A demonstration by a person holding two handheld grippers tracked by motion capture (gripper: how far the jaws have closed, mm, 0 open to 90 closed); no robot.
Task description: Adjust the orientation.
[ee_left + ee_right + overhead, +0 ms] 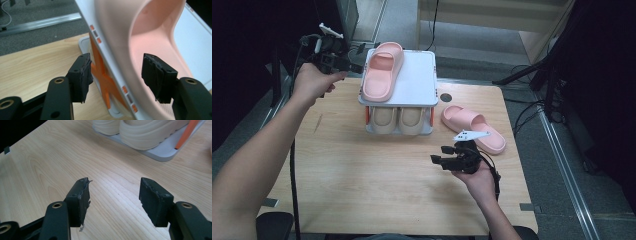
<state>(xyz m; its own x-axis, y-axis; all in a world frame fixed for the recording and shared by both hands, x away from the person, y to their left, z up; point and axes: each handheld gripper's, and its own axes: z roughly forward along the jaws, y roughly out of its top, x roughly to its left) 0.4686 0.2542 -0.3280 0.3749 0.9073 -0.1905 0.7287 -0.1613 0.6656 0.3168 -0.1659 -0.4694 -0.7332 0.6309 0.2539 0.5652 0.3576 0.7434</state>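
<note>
A pink slipper (382,70) lies along the left side of the white top shelf (419,75) of a small two-tier rack. My left gripper (357,58) is at that shelf's left edge, open. In the left gripper view its jaws (117,72) straddle the shelf edge and the slipper's (155,32) side wall, with a gap at each pad. A second pink slipper (474,127) lies on the table right of the rack. My right gripper (439,154) hovers open over bare wood just in front of it, with nothing between its fingers (113,195).
A beige pair of slippers (397,119) fills the rack's lower shelf, also seen as beige soles (140,130) in the right gripper view. Orange braces (100,72) hold the rack's side. The wooden table (362,190) stretches toward the person; dark stands and cables lie off its right edge.
</note>
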